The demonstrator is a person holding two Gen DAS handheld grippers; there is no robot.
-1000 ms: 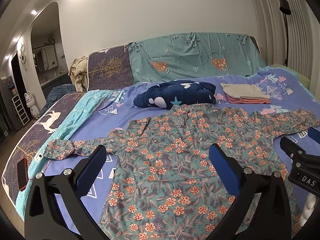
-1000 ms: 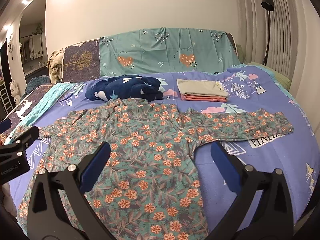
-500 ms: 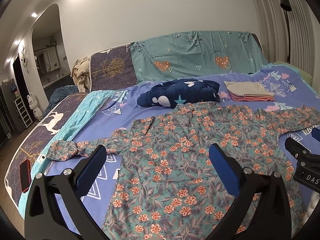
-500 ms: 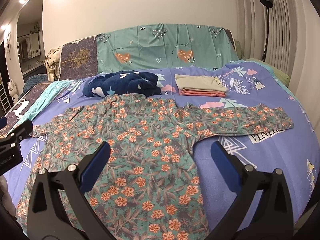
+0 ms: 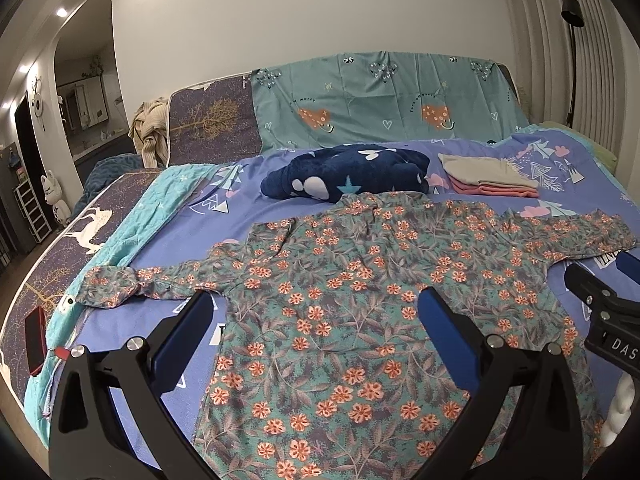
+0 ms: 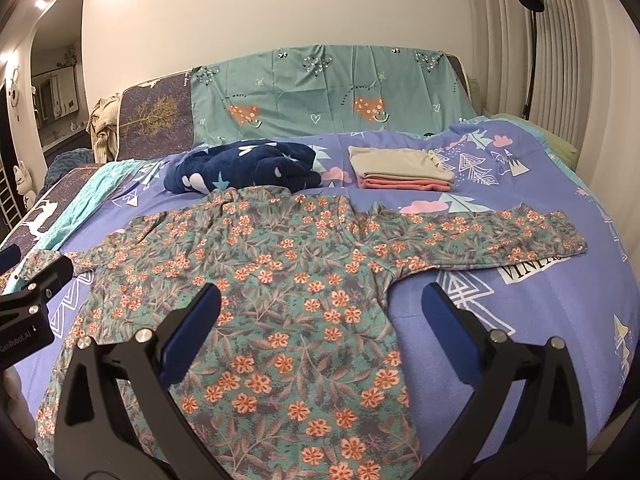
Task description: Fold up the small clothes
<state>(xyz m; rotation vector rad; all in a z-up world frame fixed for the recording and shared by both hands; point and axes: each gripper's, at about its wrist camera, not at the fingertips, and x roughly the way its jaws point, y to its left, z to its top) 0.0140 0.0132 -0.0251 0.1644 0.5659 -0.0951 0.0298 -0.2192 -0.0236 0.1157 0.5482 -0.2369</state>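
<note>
Bedroom, warm ceiling spots; a bed (image 5: 256, 220) with a purple patterned cover fills both views, teal heart-print sheet (image 5: 372, 100) draped at the head. The floral shirt (image 5: 360, 304) lies spread flat, front up, across the middle of the bed, both sleeves out sideways; the left sleeve (image 5: 120, 284) ends bunched near the bed's edge, the right sleeve (image 6: 500, 236) lies straight. Behind it sit a navy fleece bundle (image 5: 348, 176), touching the collar, and a folded stack (image 6: 400, 170), apart from the shirt.

Left gripper (image 5: 316, 332) and right gripper (image 6: 320, 324) both hang over the lower body of the shirt, jaws spread wide, nothing between them.

Handling judgement: thin, light, floppy fabric; it will drape and wrinkle, and likely drag on the cover instead of sliding clean. Best holds look like a sleeve cuff or shoulder seam, pinched at the edge so only one layer lifts.

Versus the earlier frames: both cameras have risen and pulled back slightly, so more of the shirt and the bed's left edge shows, including a red phone (image 5: 35, 340). The shirt itself has not shifted; jaw spread is unchanged.
</note>
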